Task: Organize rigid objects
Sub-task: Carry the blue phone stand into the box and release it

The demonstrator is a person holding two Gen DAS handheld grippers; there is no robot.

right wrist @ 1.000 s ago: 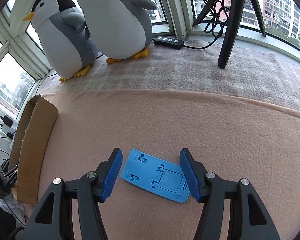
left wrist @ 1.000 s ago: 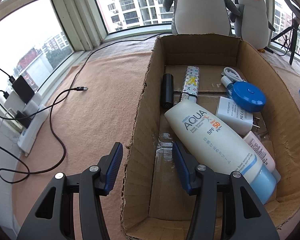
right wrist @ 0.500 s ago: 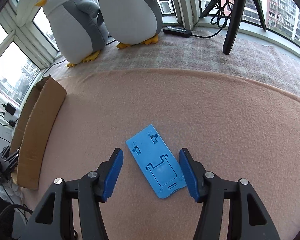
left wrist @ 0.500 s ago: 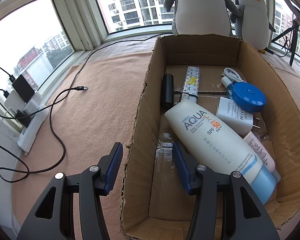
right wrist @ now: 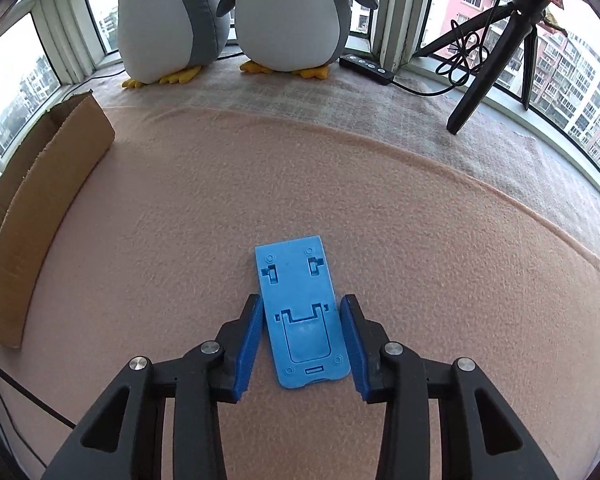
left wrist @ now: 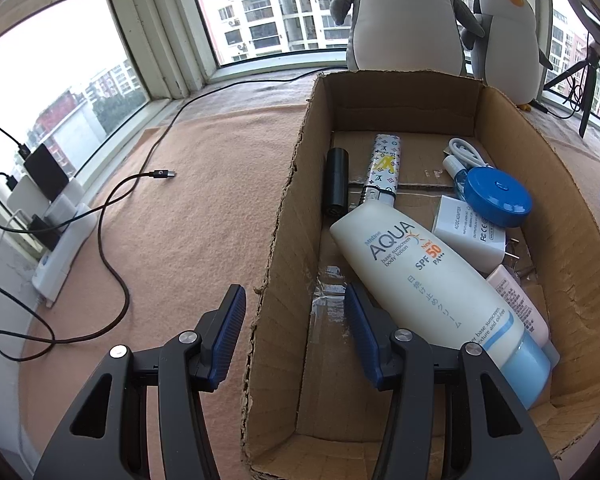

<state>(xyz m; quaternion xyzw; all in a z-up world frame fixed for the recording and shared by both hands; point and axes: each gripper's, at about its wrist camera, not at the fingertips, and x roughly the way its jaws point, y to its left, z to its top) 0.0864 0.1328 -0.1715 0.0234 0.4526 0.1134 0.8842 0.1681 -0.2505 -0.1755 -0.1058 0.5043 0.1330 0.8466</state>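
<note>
Left wrist view shows your left tongs (left wrist: 294, 320) spread wide and gripping nothing, one finger outside the left wall of the cardboard box (left wrist: 284, 216) and the other inside it, above the bare floor of the box just left of the sunscreen bottle (left wrist: 424, 280). That bottle lies slantwise among a black cylinder (left wrist: 337, 186), a patterned tube (left wrist: 385, 164), a white adapter (left wrist: 466, 236) and a round blue case (left wrist: 497, 196). Nothing in this view has shifted over the last second; your left tongs have stayed where they were. On the right wrist view, the box's outer wall (right wrist: 40, 208) stands at the far left, well apart from the blue plastic stand (right wrist: 300, 312), which lies flat on the peach blanket (right wrist: 180, 220) covering the worktop. Your right tongs (right wrist: 302, 340) bracket the near half of that stand, the left finger touching or almost touching its long edge and the right finger just beside the other edge with a thin gap, so they are partly closed but not yet clamped. A second ago the stand lay crosswise between widely spread fingers; half a second ago it was diagonal; now it runs straight ahead between them, and the fingers have closed in to its sides.
</note>
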